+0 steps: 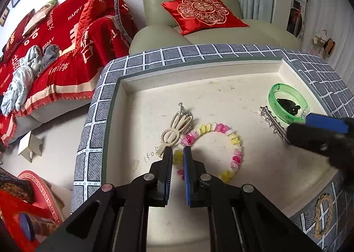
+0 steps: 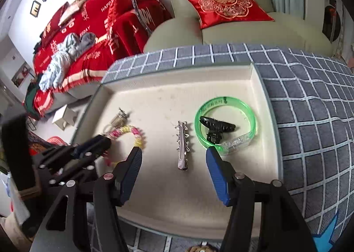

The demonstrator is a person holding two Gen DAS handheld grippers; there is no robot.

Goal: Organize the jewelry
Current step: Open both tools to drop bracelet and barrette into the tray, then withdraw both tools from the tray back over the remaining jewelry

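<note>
A cream tray [image 1: 221, 88] holds the jewelry. My left gripper [image 1: 178, 152] is shut on the near-left beads of a pink, yellow and white bead bracelet [image 1: 234, 141], which also shows in the right wrist view [image 2: 132, 134]. A cream hair clip [image 1: 174, 132] lies just left of it. My right gripper [image 2: 173, 152] is open, its fingers either side of a silver spiked hair clip [image 2: 183, 148], also in the left wrist view [image 1: 273, 122]. A green bangle [image 2: 225, 123] with a black claw clip [image 2: 215, 128] inside lies at the right.
The tray sits on a grey checked cushion surface [image 2: 309, 108]. A green armchair [image 1: 199, 19] with a red cushion stands behind it. A sofa with a red cover [image 1: 55, 52] is at the left.
</note>
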